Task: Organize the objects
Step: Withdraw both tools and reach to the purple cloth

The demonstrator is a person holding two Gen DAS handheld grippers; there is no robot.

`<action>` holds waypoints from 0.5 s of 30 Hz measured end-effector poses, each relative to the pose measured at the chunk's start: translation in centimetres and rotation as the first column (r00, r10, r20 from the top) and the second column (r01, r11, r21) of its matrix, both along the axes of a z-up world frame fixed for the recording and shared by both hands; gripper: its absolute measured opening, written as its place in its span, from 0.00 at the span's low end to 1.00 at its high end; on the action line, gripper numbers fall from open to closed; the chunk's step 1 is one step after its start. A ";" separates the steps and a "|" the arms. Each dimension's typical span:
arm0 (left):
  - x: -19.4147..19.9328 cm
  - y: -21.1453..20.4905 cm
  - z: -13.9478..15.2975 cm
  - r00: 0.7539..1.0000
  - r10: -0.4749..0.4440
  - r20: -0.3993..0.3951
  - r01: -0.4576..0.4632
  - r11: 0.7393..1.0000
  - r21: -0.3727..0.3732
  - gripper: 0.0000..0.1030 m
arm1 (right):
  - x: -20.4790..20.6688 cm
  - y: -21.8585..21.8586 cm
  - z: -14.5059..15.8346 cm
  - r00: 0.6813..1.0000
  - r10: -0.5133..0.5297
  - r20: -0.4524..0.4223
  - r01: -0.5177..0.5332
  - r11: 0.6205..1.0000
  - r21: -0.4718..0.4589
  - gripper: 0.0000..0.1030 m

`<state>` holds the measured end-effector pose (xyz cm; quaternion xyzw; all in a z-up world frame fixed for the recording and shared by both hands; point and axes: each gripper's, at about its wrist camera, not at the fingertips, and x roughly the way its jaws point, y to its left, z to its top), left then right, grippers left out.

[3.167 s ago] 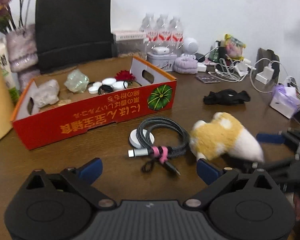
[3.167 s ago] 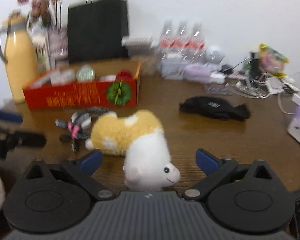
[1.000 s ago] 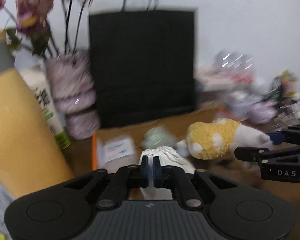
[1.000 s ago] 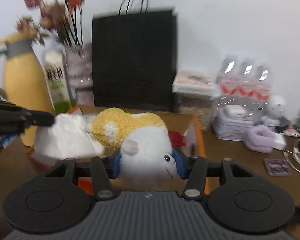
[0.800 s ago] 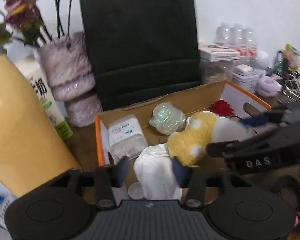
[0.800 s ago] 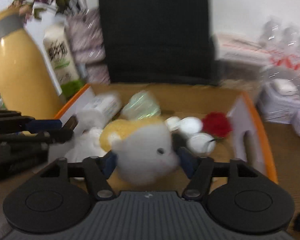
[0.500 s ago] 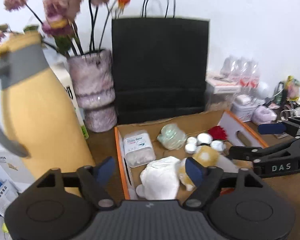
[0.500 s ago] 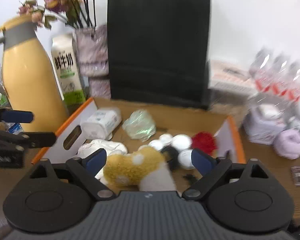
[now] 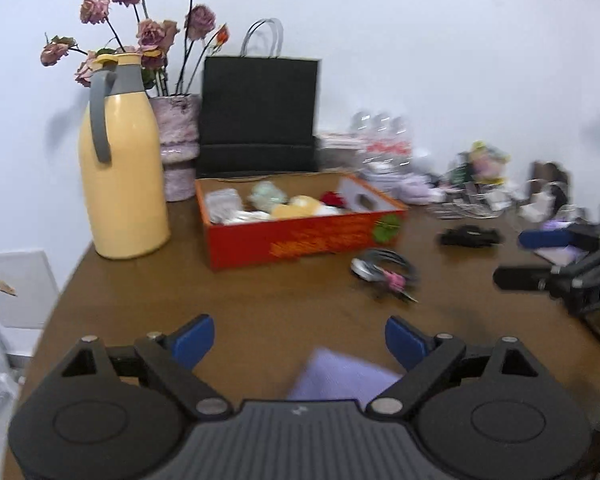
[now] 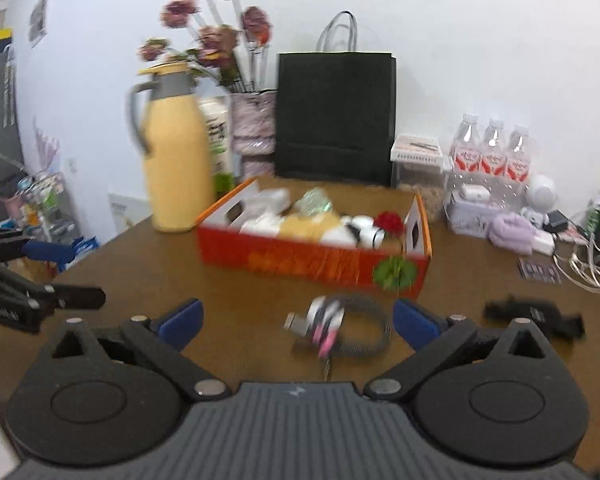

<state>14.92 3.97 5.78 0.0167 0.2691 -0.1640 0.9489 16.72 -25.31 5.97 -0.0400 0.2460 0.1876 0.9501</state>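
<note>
table (image 9: pixel 260 308): brown wood, pretty cluttered along the back; white wall behind
box (image 9: pixel 300 240): red cardboard tray mid-table, already stuffed; yellow-and-white plush (image 10: pixel 308 226) lying inside with a white bundle and little jars
cable (image 10: pixel 340 326): grey coil with a pink tie, on the wood just in front of the box
back row: yellow jug (image 9: pixel 120 168), vase of dried flowers, black paper bag (image 9: pixel 260 112), water bottles (image 10: pixel 488 152)
left gripper (image 9: pixel 300 338): jaws opening wide, nothing gripped
right gripper (image 10: pixel 296 320): also opening, empty; the cable sits beyond it
</note>
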 end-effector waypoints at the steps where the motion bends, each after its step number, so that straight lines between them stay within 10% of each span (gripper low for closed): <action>1: -1.2 0.2 -0.4 1.000 -0.009 0.002 0.009 1.000 0.012 0.91 | -1.5 0.1 -0.4 1.000 0.022 -0.007 -0.022 1.000 0.007 1.00; 12: -1.6 0.8 -4.1 0.997 -0.072 -0.031 0.072 0.997 -0.023 0.91 | -8.0 2.9 -5.1 0.990 0.025 -0.140 -0.018 0.998 0.052 0.99; 15: 1.5 -0.2 -5.9 0.992 -0.035 -0.122 0.034 0.999 -0.011 0.72 | -6.7 3.7 -6.5 0.991 -0.040 -0.129 0.055 0.992 0.112 0.80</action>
